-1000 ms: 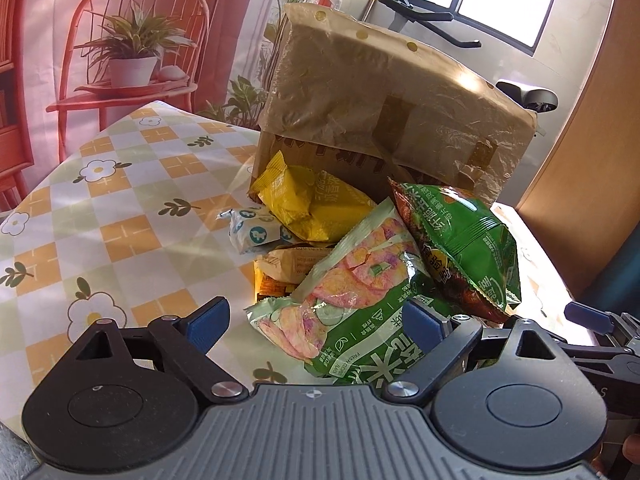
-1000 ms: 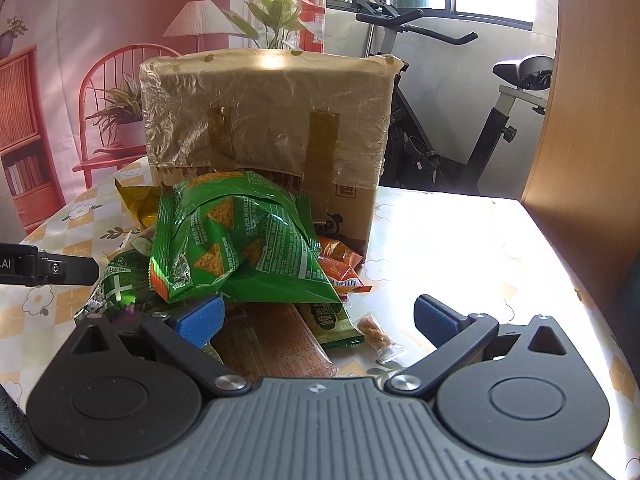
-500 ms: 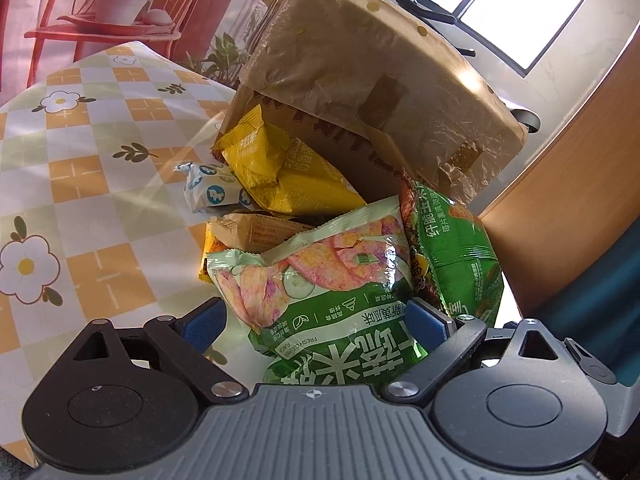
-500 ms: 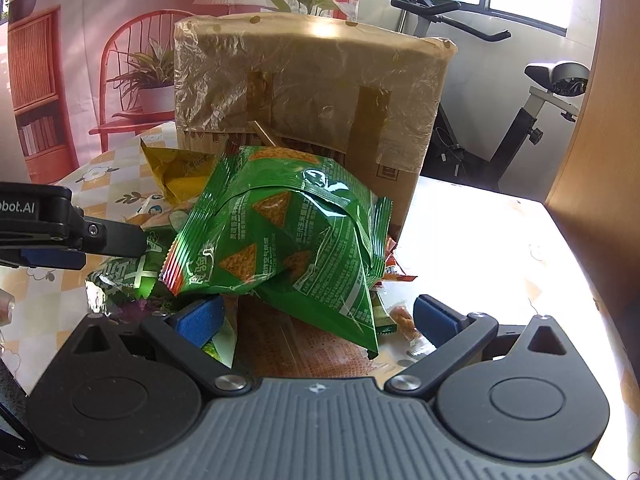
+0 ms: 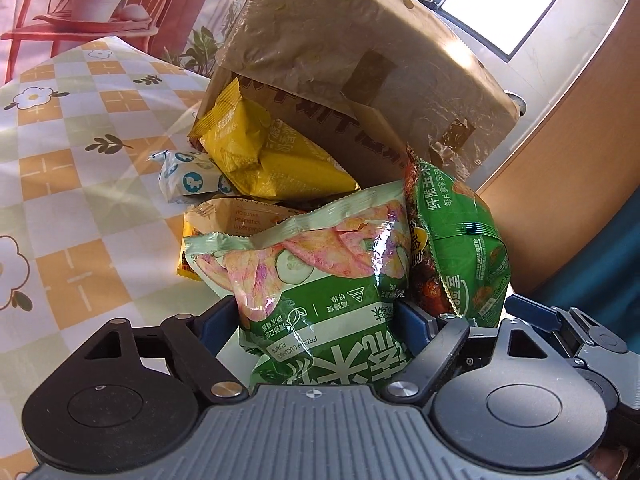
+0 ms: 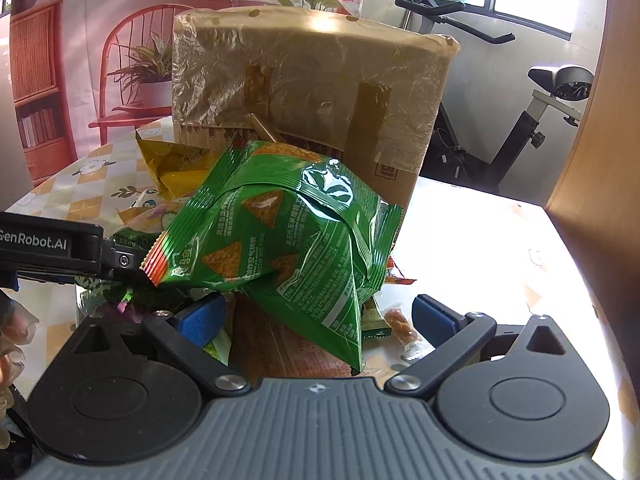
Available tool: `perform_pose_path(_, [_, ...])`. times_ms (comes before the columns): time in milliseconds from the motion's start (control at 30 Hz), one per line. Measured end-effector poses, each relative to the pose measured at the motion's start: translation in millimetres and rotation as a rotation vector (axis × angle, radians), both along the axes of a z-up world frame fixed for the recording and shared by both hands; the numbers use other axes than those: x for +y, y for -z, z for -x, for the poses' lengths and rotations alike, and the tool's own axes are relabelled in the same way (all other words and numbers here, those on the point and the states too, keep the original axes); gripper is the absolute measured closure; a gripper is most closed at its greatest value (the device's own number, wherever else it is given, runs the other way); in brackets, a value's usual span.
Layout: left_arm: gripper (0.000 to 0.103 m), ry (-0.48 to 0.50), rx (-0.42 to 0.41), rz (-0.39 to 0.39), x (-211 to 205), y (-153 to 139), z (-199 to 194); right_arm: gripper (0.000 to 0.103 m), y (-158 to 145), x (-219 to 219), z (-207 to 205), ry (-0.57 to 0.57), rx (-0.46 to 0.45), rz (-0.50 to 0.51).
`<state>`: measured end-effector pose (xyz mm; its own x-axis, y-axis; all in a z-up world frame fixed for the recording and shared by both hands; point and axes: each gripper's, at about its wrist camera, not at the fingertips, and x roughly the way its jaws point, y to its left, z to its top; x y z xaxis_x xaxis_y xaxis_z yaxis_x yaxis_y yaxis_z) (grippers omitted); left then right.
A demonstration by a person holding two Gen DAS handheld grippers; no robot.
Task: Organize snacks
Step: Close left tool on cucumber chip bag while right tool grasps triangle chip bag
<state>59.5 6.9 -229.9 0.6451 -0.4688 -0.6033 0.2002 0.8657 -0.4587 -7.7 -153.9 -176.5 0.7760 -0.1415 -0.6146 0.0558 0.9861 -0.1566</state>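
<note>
left gripper point(image 5: 316, 320): since a second ago it has dropped and tilted toward the snack pile; jaws have just been closing, and the cucumber crisp bag point(image 5: 320, 280) now sits between the blue pads point(image 5: 214, 322), touching both, so it looks gripped at its lower end; earlier the pads stood clear to either side of it.

right gripper point(image 6: 316, 320): jaws wide, as before; the green corn chip bag point(image 6: 288, 240) hangs over the gap, pads not on it; the bag fills more of the right wrist view than a second ago; i cannot tell whether it rests on the pile.

pile lies on the checked flower tablecloth point(image 5: 80, 160) against a tape-wrapped cardboard box point(image 5: 360, 60); yellow bag point(image 5: 260, 156), small white packet with blue dots point(image 5: 188, 180) and tan packet point(image 5: 240, 220) behind the cucumber bag.

readable: "fresh cucumber flavor" upside down on the cucumber bag; "genrobot.ai" on the left gripper's side in the right wrist view; chinese print on both green bags, not read.
</note>
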Motion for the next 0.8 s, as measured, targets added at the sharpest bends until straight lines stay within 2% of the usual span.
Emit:
perform_pose_path(200, [0.026, -0.026, -0.041, -0.076, 8.6, -11.6, 12.4, 0.002, -4.2, 21.9, -7.1, -0.112, -0.037, 0.204])
perform_pose_path(333, [0.026, -0.054, -0.084, -0.114, 16.0, -19.6, 19.7, 0.003, -2.8, 31.0, -14.2, -0.194, -0.038, 0.244])
perform_pose_path(533, [0.026, -0.083, -0.131, -0.153, 19.0, -27.8, 25.4, 0.003, -1.2, 25.1, -32.4, -0.192, -0.020, 0.166])
perform_pose_path(733, [0.026, -0.107, -0.156, -0.166, 21.4, -34.6, 32.1, 0.003, -8.6, 9.0, -20.5, -0.182, -0.042, -0.001])
perform_pose_path(800, [0.026, -0.107, -0.156, -0.169, 20.3, -34.4, 33.6, 0.002, -5.2, 6.6, -17.9, -0.174, -0.034, -0.003])
